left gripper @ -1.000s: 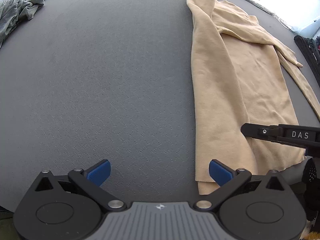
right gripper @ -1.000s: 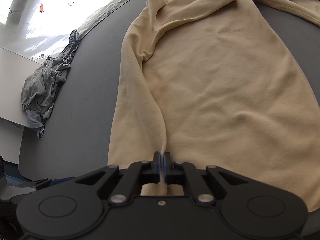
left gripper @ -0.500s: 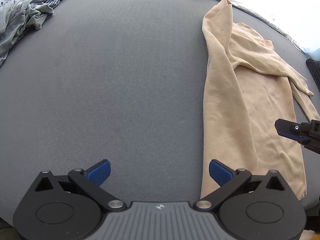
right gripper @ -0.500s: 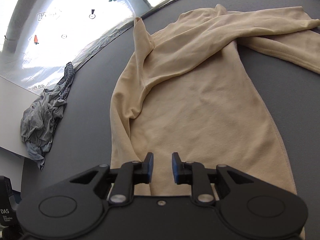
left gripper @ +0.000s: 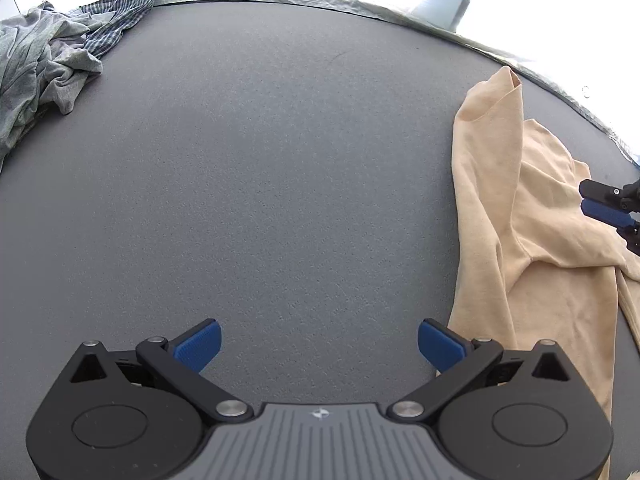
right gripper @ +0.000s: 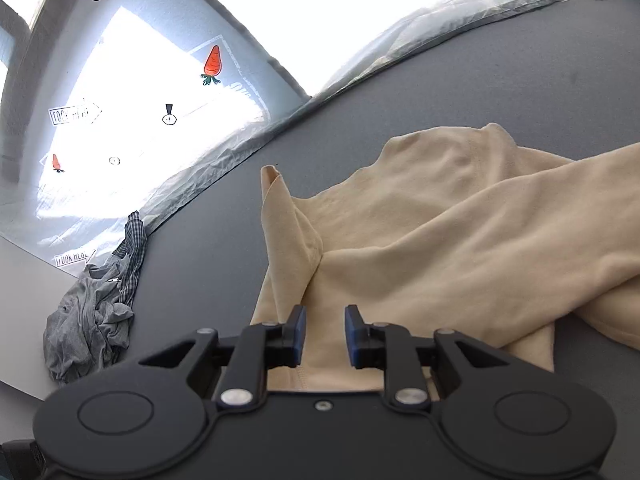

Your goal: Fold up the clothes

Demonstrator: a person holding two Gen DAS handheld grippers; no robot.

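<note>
A beige long-sleeved shirt (left gripper: 516,248) lies spread on the dark grey table (left gripper: 280,168), along the right side of the left wrist view. My left gripper (left gripper: 318,344) is wide open over bare table, its right finger just beside the shirt's left edge. My right gripper (right gripper: 325,330) hovers over the shirt (right gripper: 440,248) near its sleeve seam, open by a narrow gap, with nothing between its blue pads. In the left wrist view the right gripper's fingers (left gripper: 608,204) show at the right edge above the shirt.
A crumpled pile of grey and checked clothes (left gripper: 52,52) lies at the table's far left corner, also the clothes pile (right gripper: 100,308) in the right wrist view. Crinkled silvery sheeting (right gripper: 248,140) borders the far table edge, with a wall of printed markers behind.
My right gripper, shut on the shirt's hem a second ago, has let go, opened and moved up along the shirt toward the sleeves. My left gripper drew away to the left, still open.
</note>
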